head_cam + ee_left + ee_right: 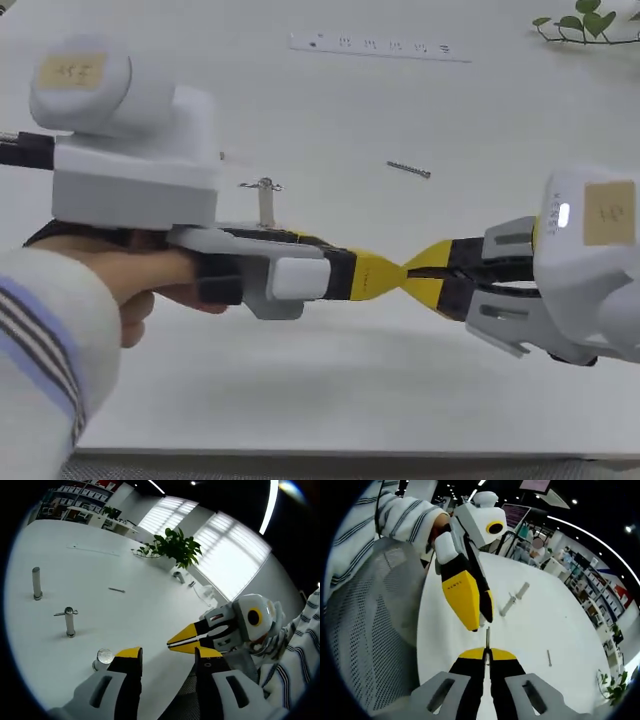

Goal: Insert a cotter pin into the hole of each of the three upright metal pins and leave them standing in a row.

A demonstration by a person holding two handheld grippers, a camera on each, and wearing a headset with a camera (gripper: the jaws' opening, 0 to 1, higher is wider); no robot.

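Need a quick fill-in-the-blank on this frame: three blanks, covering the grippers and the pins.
1. The right gripper has its jaws shut on a ____.
2. The left gripper has its jaws ____.
3. Of the three upright pins in a row, the ____ one is already pinned.
Missing words: cotter pin; open; middle.

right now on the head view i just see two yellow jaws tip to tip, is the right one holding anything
Observer: Yes, the right gripper view shows the right gripper shut on a thin cotter pin.
Operator: and the left jaws
Observer: Open. The left gripper view shows the left gripper with a clear gap between its jaws.
Operator: any upright pin without one
Observer: The far pin in the left gripper view has no cotter pin through it.
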